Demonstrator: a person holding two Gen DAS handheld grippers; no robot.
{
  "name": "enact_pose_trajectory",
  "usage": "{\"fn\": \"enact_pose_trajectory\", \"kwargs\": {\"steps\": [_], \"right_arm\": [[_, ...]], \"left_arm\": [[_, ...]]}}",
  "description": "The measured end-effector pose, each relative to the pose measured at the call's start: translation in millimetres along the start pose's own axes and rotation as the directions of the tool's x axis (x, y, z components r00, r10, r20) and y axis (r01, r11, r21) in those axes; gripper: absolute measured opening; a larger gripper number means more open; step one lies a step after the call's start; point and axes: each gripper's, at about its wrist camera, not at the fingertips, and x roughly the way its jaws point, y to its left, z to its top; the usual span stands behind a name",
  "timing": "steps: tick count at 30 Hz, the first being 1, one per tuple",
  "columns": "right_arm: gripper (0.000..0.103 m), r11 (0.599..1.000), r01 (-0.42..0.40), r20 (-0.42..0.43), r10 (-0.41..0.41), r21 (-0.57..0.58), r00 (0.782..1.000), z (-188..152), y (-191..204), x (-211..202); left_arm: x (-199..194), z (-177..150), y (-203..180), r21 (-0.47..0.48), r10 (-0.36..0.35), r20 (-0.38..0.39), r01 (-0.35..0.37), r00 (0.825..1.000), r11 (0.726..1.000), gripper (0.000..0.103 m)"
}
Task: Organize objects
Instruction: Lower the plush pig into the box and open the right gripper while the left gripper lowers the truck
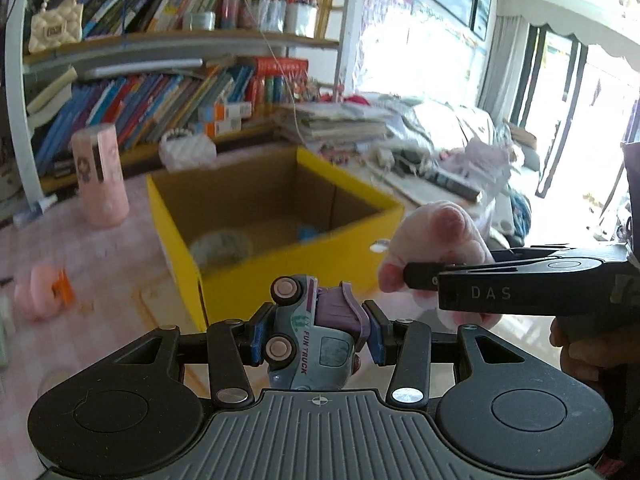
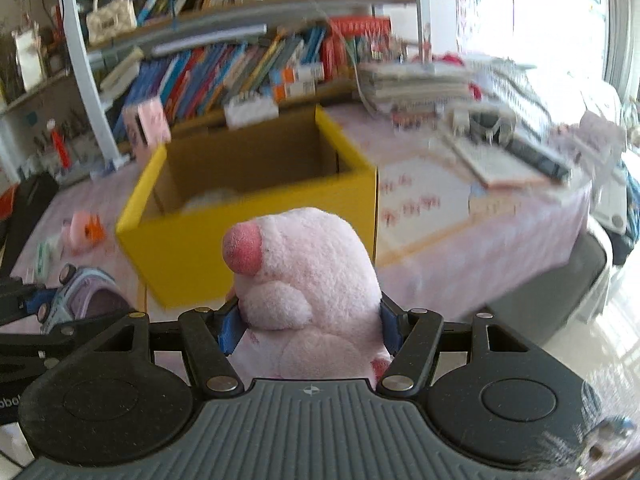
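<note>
The left gripper (image 1: 316, 330) was clamped on a toy truck (image 1: 316, 340), a pale green and purple model turned on its side with two wheels facing left (the words "FUN TRUCK" readable along its body). The right gripper (image 2: 310, 322) pinched a pink plush toy (image 2: 308, 292) between its blue pads (image 2: 231, 326), the toy's darker pink nub pointing up and left. In the left wrist view the same plush (image 1: 436, 240) showed at the right, held in the other tool's black fingers; in the right wrist view the truck (image 2: 80, 294) appeared at the near left.

Both items were held in the air near the front of a yellow cardboard box (image 1: 280, 272), open at the top, standing on a pink tablecloth (image 1: 112, 256). A pale round object (image 1: 222, 246) and something blue (image 1: 307, 233) lay blurred inside the box. A pink cylindrical container (image 1: 100, 174) stood to the left of the box, with a pink and orange item (image 1: 44, 294) nearer on the cloth. Bookshelves (image 1: 160, 80) filled the far wall, and a stack of papers (image 1: 336, 120) lay beyond the box to the right.
</note>
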Motion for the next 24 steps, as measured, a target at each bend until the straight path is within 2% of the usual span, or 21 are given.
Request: {"fn": "enact_pose_trajectory", "kwargs": {"steps": [5,12,17,24], "right_arm": [[0.062,1.000,-0.020,0.063,0.022,-0.022,0.998,40.5,-4.2,18.0],[0.062,0.996,-0.062,0.096,0.068,-0.062,0.993,85.4,-7.5,52.9],[0.062,0.989,-0.101,0.073,0.110,-0.111,0.991,103.7,-9.3,84.1],[0.062,0.968,-0.163,-0.014,0.163,-0.191,0.987,119.5,-1.6,135.4]], "left_arm": [[18.3,29.8,7.2,-0.003,0.023,0.046,-0.023,0.999,1.000,0.044],[53.0,51.4,15.1,-0.025,0.067,0.055,-0.066,0.996,0.998,0.044],[78.7,56.7,22.0,-0.041,0.104,0.018,-0.103,0.994,0.994,0.045],[112.9,56.7,31.3,-0.055,0.159,-0.059,-0.163,0.985,0.985,0.045]]}}
